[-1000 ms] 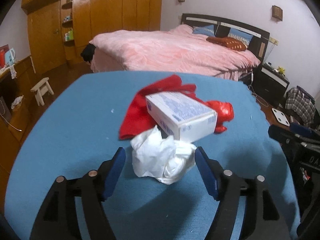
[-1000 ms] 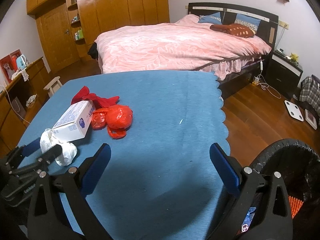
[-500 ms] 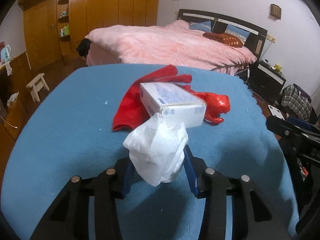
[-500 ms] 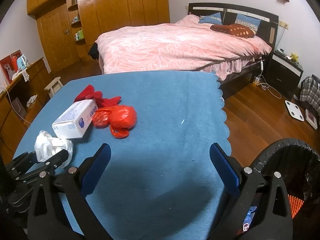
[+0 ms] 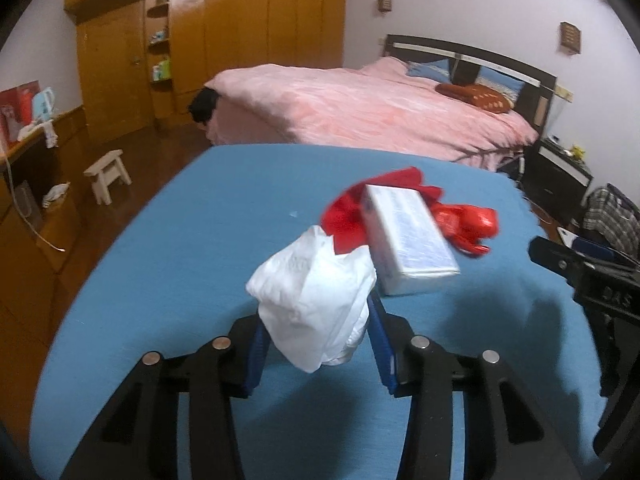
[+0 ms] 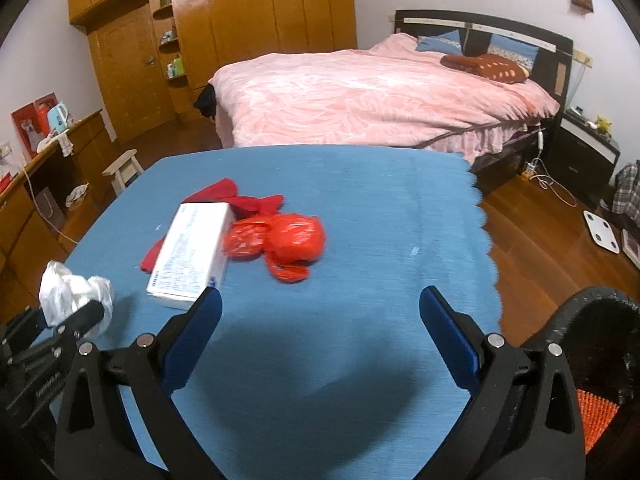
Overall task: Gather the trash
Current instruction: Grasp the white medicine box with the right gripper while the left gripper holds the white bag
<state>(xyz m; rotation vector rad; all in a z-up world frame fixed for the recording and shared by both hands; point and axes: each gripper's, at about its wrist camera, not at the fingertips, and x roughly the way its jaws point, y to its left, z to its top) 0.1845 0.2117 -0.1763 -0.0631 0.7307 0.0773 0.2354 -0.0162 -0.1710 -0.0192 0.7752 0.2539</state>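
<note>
Right wrist view gives us the widest look at the room: the pink bed [image 6: 380, 96], the wooden wardrobe [image 6: 240, 28], and the table with the blue cloth [image 6: 360, 208]. Only this view shows the black trash bin [image 6: 600, 328], which stands at the lower right, just beside the table edge, with something orange inside it. It also shows the wooden floor with a white scale [image 6: 602, 232], which the left wrist view does not show clearly.

On the blue cloth we see a white box [image 6: 192, 256] lying flat, with a red cloth [image 6: 224, 192] partly under it, and a crumpled red plastic bag [image 6: 288, 240] just beside the box on its right. The left wrist view shows the same group from the other side, but there the box [image 5: 408, 240] and the red bag [image 5: 468, 224] are a little blurred.

The right gripper [image 6: 320, 304] has its two blue fingers spread wide, and between them we see only the bare blue cloth; it holds nothing and touches nothing.

The left gripper [image 5: 316, 328] pinches a crumpled white plastic bag [image 5: 316, 296] between its blue pads, which press on the bag from both sides. This bag is lifted a little above the cloth, in front of the white box. In the right wrist view the same white bag [image 6: 76, 292] appears at the far left, in the fingers of the left gripper, apart from the box.
</note>
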